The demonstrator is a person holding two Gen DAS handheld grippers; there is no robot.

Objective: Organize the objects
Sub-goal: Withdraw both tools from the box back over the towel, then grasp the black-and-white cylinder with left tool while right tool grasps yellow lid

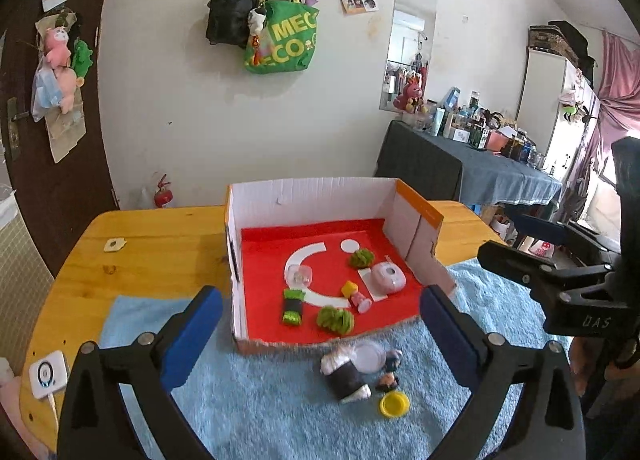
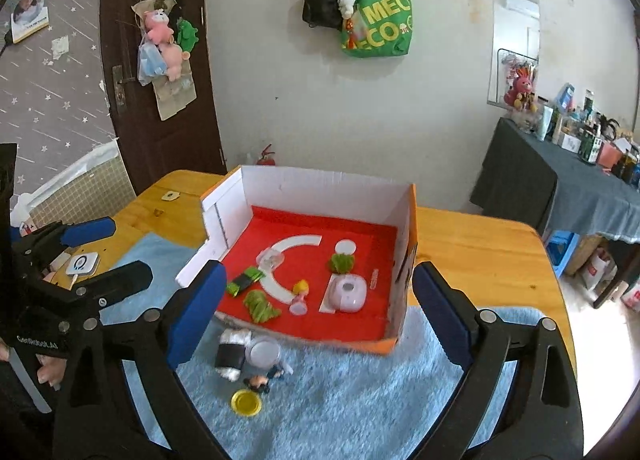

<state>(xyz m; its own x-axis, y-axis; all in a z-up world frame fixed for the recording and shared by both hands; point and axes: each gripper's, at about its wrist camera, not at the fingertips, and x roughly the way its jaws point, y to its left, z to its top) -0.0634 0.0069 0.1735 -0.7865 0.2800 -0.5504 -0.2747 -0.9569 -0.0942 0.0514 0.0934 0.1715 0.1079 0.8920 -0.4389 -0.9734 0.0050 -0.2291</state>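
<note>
Both grippers, left (image 1: 320, 324) & right (image 2: 316, 300), jaws wide apart, empty. 4 loose items incl. yellow lid (image 1: 394, 405) lie on blue mat (image 1: 280, 412) just outside box (image 1: 312, 196). Risk: lid flat, pads slip off it.

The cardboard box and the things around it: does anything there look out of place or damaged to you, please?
Yes. A small pile still lies outside the cardboard box on the blue towel: a black-and-white roll, a clear lid, a small figurine and a yellow cap. The box's near edge looks roughly torn.
</note>
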